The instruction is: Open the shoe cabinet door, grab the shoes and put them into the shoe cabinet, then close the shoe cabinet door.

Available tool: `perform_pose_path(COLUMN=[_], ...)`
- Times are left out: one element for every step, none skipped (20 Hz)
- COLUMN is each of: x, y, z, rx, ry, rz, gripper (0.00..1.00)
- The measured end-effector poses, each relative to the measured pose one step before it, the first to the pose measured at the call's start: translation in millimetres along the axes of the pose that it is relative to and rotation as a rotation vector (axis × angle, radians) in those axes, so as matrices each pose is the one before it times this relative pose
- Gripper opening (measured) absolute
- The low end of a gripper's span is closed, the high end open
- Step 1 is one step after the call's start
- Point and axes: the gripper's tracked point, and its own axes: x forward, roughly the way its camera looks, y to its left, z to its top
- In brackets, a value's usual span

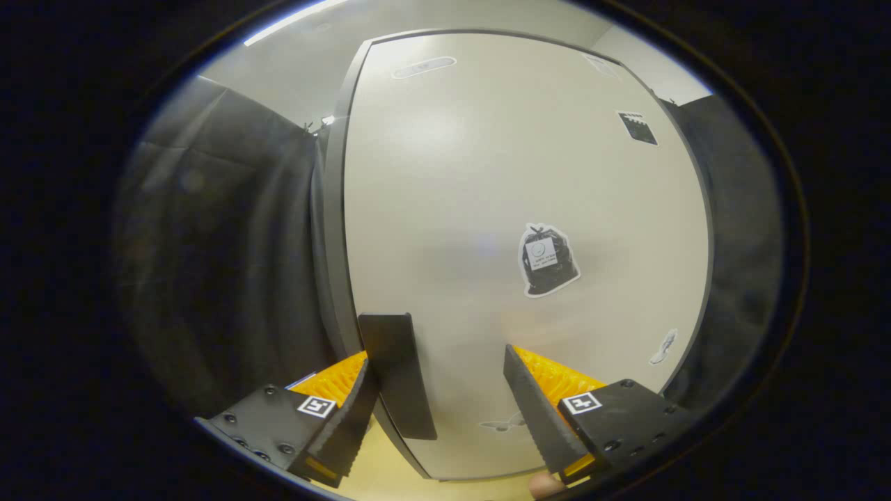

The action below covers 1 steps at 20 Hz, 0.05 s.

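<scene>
Pale grey laminate fills most of what I see ahead: the shoe cabinet door, standing upright and close in front of my claw. Its left edge is dark and runs down beside the black cloth wall of the booth on the left; more black cloth shows past the door's right edge.

My claw is spread apart, gripping nothing. The left finger, black with an orange ribbed backing, sits right beside a dark flat handle that juts out from the door near its lower left edge. Whether that finger touches the handle I cannot tell, but the handle lies just inside it, between my two fingers and hard over to the left one. The right finger stands well apart from the handle, with bare door surface behind the gap.

On the door, further right and higher than my fingers, is a sticker shaped like a black bag. A small dark sticker sits near the upper right corner, and a faint pale one lower down by the right edge.

Below the door, near me, a strip of light yellowish floor shows between the fingers.
</scene>
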Motion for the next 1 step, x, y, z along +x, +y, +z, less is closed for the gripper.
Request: perform_pose_path(x=[0.01], y=[0.23], z=[-0.22], rx=[-0.00038], ry=[-0.00070], rz=[0.00479], gripper=[1.00])
